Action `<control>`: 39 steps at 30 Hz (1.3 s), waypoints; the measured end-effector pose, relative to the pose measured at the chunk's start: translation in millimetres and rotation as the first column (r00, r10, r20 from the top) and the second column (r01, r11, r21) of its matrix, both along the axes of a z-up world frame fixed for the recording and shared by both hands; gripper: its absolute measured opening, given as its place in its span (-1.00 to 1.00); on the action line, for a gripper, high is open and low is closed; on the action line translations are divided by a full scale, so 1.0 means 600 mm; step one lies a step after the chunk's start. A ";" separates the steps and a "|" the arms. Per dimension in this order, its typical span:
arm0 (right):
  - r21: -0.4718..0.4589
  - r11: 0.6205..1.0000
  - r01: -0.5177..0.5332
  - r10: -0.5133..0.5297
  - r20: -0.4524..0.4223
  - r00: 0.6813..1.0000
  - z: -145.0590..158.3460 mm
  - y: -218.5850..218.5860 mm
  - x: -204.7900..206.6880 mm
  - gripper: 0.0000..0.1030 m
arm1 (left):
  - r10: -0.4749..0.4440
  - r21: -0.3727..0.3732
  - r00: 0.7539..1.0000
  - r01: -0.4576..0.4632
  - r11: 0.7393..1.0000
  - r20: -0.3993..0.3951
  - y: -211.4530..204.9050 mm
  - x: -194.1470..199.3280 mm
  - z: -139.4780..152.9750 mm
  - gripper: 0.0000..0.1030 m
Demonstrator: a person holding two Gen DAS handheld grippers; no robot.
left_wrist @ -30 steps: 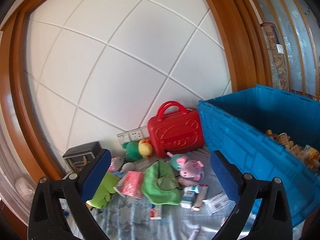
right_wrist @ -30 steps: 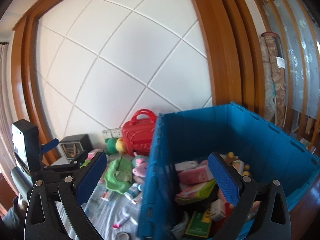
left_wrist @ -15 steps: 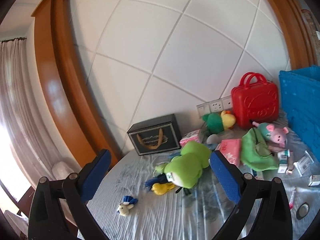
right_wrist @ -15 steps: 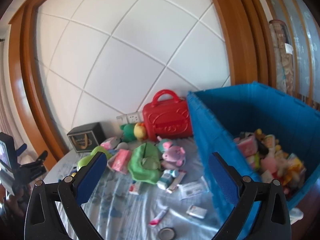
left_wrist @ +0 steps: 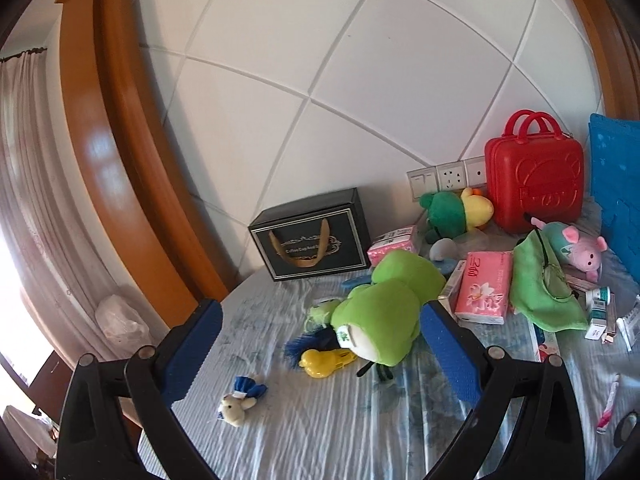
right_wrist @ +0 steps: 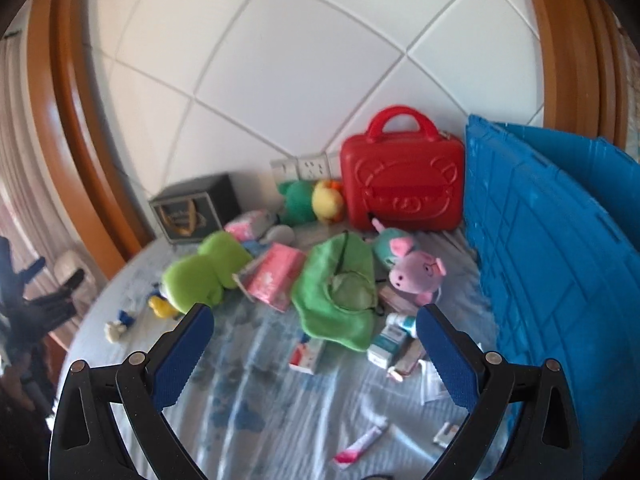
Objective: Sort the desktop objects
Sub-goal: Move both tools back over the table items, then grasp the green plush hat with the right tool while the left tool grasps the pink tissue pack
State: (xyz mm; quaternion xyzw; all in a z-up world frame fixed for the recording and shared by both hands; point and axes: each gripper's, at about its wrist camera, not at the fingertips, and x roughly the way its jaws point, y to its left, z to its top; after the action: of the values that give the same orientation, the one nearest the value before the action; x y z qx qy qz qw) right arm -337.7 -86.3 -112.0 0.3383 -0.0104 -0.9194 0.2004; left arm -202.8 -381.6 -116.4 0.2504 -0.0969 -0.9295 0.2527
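Both grippers are open and empty above a cloth-covered table. My left gripper point(left_wrist: 320, 344) hangs over a big green frog plush point(left_wrist: 384, 308), a yellow toy point(left_wrist: 326, 360) and a tiny bear point(left_wrist: 236, 404). My right gripper point(right_wrist: 316, 348) hangs over a green cloth point(right_wrist: 336, 288), a pink tissue pack point(right_wrist: 276, 276), a pink pig plush point(right_wrist: 416, 272) and small boxes point(right_wrist: 390, 344). The blue crate point(right_wrist: 552, 248) stands at the right. The frog plush point(right_wrist: 204, 272) also shows in the right wrist view.
A red toy case point(right_wrist: 404, 180) and a black gift box point(left_wrist: 312, 236) stand against the white tiled wall. A green and yellow plush point(left_wrist: 456, 208) lies by the wall sockets point(left_wrist: 448, 176). A pink tube point(right_wrist: 360, 444) lies near the front. The left gripper shows at the left edge point(right_wrist: 36, 300).
Both views have swung left, away from the blue crate and over the scattered toys. The crate's inside has left the right wrist view. Both grippers stay open and empty.
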 end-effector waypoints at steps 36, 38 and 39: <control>-0.003 0.990 -0.138 0.127 0.412 0.902 -0.377 -0.074 -0.382 -0.37 | -0.471 0.213 0.793 0.420 0.882 0.387 0.143 -0.428 -0.309 0.95; 0.000 0.989 -0.146 0.133 0.405 0.904 -0.377 -0.072 -0.380 -0.37 | -0.428 0.150 0.807 0.404 0.903 0.407 0.149 -0.435 -0.319 0.86; -0.002 0.989 -0.150 0.138 0.406 0.903 -0.376 -0.073 -0.380 -0.37 | -0.409 0.133 0.808 0.392 0.910 0.424 0.144 -0.440 -0.326 0.70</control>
State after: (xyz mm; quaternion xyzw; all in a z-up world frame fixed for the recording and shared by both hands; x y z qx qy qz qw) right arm -565.5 -129.8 -337.7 0.5239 -0.0128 -0.8122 0.2563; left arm -466.5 -295.1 -311.7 0.4337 -0.1841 -0.8819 0.0176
